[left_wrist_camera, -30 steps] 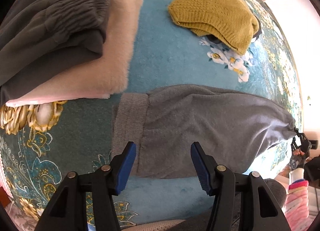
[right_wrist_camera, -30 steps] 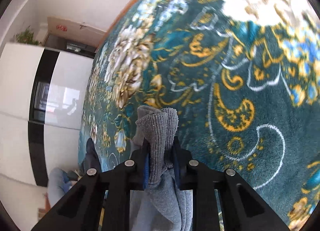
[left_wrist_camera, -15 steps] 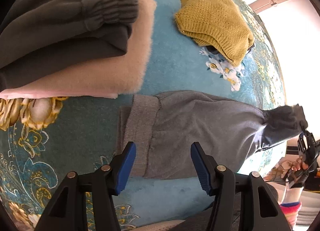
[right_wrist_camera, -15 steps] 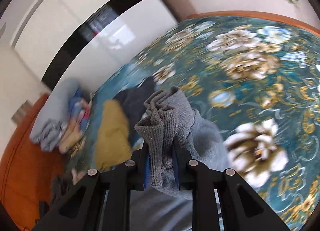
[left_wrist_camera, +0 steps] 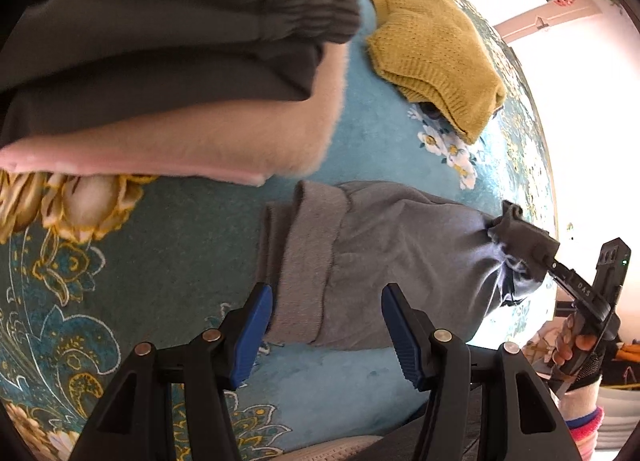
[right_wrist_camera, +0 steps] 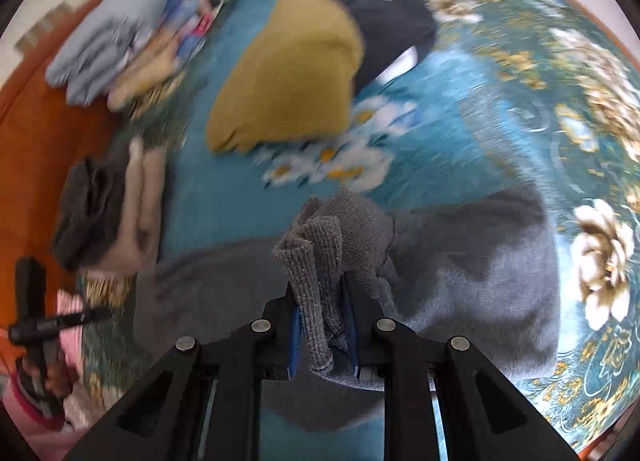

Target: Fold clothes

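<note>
A grey garment [left_wrist_camera: 384, 257] lies across the teal flowered bed cover [left_wrist_camera: 172, 245], its ribbed cuff [left_wrist_camera: 304, 257] at the left end. My left gripper [left_wrist_camera: 326, 335] hovers open just above that cuff with nothing between its blue pads. My right gripper [right_wrist_camera: 322, 335] is shut on the garment's other ribbed end [right_wrist_camera: 316, 257], which it holds lifted over the rest of the grey cloth [right_wrist_camera: 472, 273]. In the left wrist view the right gripper [left_wrist_camera: 536, 249] shows at the right edge, with the bunched grey fabric in its jaws and a hand on its handle.
A folded stack, dark grey on cream and pink [left_wrist_camera: 168, 73], sits to the upper left. A mustard knit [left_wrist_camera: 436, 57] lies on a dark garment [right_wrist_camera: 392, 29] farther back. A pile of blue and mixed clothes [right_wrist_camera: 132, 37] rests by the orange bed edge [right_wrist_camera: 36, 129].
My right gripper has swung the grey end up off the cover and across toward the left, rolling as it went. My left gripper has drifted slightly along the cuff, still open.
</note>
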`<state>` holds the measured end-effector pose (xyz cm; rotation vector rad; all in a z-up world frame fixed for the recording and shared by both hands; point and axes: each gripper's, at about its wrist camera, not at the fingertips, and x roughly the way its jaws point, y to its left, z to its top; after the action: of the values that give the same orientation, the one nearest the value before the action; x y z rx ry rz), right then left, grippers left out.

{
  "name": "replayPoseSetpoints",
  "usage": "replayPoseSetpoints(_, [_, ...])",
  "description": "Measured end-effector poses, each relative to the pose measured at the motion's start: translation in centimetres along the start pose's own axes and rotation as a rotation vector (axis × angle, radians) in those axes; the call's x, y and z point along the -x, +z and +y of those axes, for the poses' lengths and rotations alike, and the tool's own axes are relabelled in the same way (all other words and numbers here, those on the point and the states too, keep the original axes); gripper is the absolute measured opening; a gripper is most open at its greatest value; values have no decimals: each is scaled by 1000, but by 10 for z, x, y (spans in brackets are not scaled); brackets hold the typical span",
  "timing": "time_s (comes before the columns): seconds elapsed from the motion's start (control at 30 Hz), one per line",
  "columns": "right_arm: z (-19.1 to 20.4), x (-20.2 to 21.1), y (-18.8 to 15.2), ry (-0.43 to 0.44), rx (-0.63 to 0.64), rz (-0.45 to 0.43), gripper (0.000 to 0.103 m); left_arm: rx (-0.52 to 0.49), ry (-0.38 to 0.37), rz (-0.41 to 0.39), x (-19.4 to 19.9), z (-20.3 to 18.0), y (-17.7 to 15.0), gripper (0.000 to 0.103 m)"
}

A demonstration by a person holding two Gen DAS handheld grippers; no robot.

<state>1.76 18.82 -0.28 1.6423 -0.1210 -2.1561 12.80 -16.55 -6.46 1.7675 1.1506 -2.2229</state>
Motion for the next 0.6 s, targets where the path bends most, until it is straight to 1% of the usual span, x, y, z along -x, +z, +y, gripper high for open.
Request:
replayPoseSetpoints(0.07, [14, -16, -2, -32, 55, 80, 20, 11, -2, 5, -2, 3, 0, 61])
replayPoseSetpoints(0.1, [20, -24, -3, -48, 83, 119, 22, 16, -7, 5, -2, 4, 0, 61])
replayPoseSetpoints(0.17, [31, -40, -8, -105, 133, 203, 23, 15, -15, 5, -2, 5, 1, 61])
replayPoseSetpoints(0.2, [34, -45, -11, -112, 153, 236, 28, 13, -15, 5, -1, 6, 1, 61])
replayPoseSetpoints(0.23, [36, -48, -13, -103, 160, 253, 31, 13, -13, 5, -2, 8, 1, 61])
replayPoseSetpoints(0.27, [37, -50, -16, -94, 168, 271, 36, 17, -11, 8, -2, 10, 2, 61])
replayPoseSetpoints(0.33, [35, -46, -18, -28, 146, 269, 37, 30, -6, 13, -5, 17, 3, 61])
replayPoseSetpoints(0.4, [25, -38, -13, -23, 76, 216, 40, 40, 6, 18, -8, 23, 2, 61])
replayPoseSetpoints(0.5, [9, -26, -7, -16, -29, 136, 41, 52, 24, 31, -14, 30, 1, 61])
replayPoseSetpoints(0.6, [-16, -32, -7, -10, -233, 100, 41, 57, 35, 45, -21, 34, 0, 61])
